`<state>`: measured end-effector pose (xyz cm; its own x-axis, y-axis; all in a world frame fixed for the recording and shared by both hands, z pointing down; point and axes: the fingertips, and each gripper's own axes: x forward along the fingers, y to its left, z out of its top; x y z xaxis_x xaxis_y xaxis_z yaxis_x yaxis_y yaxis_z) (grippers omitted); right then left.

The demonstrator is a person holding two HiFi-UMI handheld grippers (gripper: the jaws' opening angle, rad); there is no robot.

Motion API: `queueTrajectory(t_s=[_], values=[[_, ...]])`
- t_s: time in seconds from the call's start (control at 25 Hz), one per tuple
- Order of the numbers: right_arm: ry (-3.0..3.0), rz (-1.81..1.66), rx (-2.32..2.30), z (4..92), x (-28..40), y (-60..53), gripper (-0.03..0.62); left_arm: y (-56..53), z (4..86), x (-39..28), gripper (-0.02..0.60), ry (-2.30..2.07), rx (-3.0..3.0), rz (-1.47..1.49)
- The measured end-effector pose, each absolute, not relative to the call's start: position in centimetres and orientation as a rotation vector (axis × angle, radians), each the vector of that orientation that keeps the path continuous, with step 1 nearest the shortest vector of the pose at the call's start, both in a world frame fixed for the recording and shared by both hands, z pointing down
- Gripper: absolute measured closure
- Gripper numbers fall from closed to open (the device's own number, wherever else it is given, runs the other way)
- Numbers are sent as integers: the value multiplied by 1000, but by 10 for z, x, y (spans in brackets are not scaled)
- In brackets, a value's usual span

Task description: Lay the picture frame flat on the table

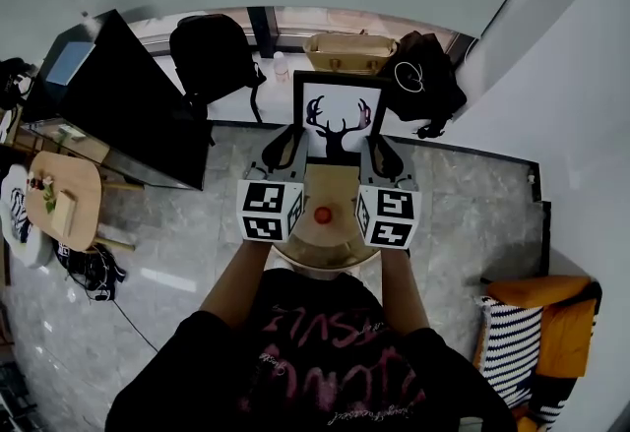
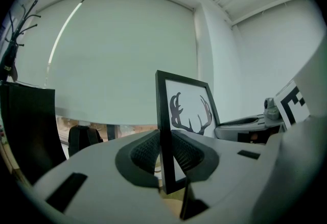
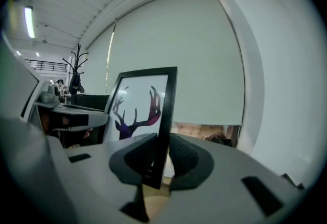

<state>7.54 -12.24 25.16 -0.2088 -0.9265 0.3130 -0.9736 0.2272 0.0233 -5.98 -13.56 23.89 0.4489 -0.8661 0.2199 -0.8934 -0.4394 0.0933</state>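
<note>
Grey marbled floor (image 1: 463,214); small round wooden bench (image 1: 333,192). Black rectangular picture frame with antler print (image 1: 340,115): upright over the bench. Left gripper (image 2: 164,152) and right gripper (image 3: 161,159): fingers clamped on its opposite side edges. Handling: tip both sides evenly, lower flat, release together.

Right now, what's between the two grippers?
The frame, upright, its side edges clamped by the left gripper and right gripper; the head view shows it.
</note>
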Motion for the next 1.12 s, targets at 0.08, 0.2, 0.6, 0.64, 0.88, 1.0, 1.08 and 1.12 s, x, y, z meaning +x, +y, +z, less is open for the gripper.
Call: queueTrajectory(t_s=[0.08, 0.2, 0.6, 0.64, 0.88, 1.0, 1.08, 1.12], values=[[-2249, 258, 1787, 251, 80, -125, 511, -137, 238, -55, 509, -1549, 2505, 206], [-2252, 265, 1783, 252, 86, -128, 511, -140, 238, -49, 509, -1552, 2502, 214], [-2250, 319, 1776, 268, 98, -130, 511, -143, 250, -37, 509, -1551, 2496, 264], [-2250, 328, 1774, 270, 98, -130, 511, -143, 252, -37, 509, -1551, 2493, 270], [-2245, 363, 1750, 281, 97, -127, 511, -140, 263, -38, 509, -1549, 2462, 297], [-2243, 384, 1737, 290, 96, -123, 511, -136, 271, -39, 509, -1547, 2446, 313], [-2240, 394, 1727, 294, 96, -121, 511, -134, 276, -39, 509, -1547, 2436, 319], [-2238, 398, 1722, 297, 96, -120, 511, -133, 278, -39, 509, -1546, 2431, 322]])
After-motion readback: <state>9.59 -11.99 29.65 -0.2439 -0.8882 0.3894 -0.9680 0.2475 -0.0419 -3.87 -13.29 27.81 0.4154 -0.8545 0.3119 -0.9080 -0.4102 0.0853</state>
